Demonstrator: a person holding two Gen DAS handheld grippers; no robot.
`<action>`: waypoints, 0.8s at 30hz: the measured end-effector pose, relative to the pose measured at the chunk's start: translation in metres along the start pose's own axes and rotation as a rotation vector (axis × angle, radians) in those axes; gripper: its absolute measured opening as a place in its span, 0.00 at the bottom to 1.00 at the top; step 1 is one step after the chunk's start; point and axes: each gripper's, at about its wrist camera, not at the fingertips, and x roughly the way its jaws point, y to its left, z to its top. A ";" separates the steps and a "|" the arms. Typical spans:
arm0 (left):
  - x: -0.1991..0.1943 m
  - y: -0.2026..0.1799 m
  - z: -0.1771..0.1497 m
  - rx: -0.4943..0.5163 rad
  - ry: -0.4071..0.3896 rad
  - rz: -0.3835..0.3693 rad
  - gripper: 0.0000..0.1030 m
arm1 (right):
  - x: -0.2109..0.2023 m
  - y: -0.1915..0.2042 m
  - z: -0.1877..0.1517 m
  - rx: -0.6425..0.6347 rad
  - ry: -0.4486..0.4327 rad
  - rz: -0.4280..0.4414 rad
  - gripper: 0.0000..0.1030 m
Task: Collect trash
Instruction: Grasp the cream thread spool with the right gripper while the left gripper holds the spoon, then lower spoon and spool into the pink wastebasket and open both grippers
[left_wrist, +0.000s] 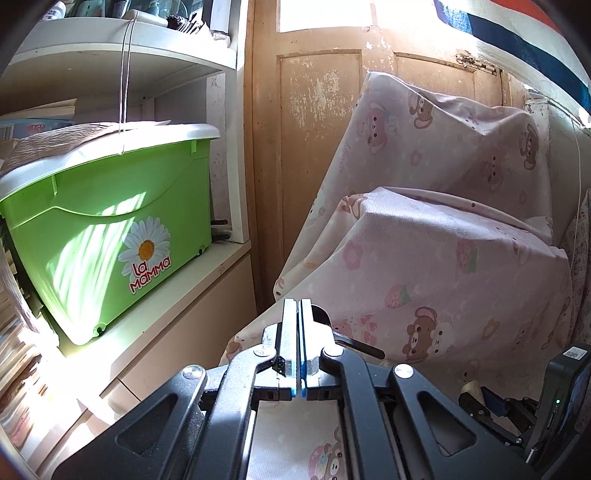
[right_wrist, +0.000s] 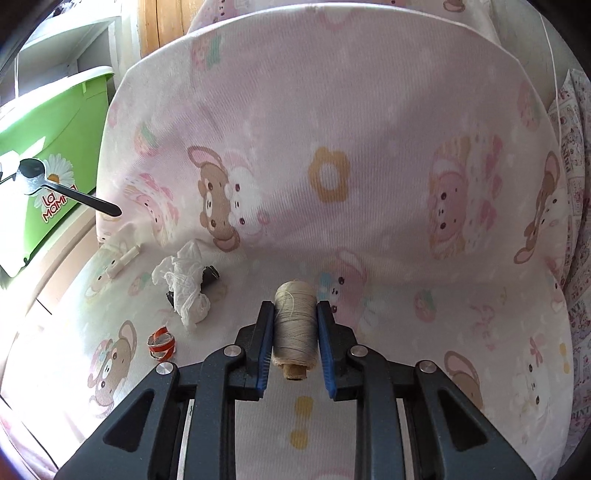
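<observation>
Left claw (left_wrist: 299, 306) pressed closed; right claw (right_wrist: 295, 314) clamped around something

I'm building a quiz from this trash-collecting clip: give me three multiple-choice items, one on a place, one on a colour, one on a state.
1. Where does the crumpled white tissue lie?
A. on the cartoon-print sheet
B. inside the storage box
C. on the shelf

2. What colour is the storage box with the daisy sticker?
A. blue
B. green
C. red

3. How is the right hand-held gripper?
A. wide open, empty
B. shut on the thread spool
C. holding the tissue

Answers: 1 A, it rests on the sheet left of the thread spool; 2 B, its body is bright green; 3 B, both fingers press the spool's sides.
</observation>
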 end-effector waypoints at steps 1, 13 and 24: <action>-0.001 0.000 0.000 0.002 0.005 -0.007 0.00 | -0.004 0.000 -0.001 -0.007 -0.008 -0.003 0.24; -0.025 0.005 -0.006 0.049 -0.018 -0.009 0.01 | -0.049 -0.032 -0.010 0.010 -0.031 0.014 0.24; -0.039 0.014 -0.034 0.026 0.061 -0.035 0.01 | -0.104 -0.011 -0.031 -0.064 -0.069 0.122 0.24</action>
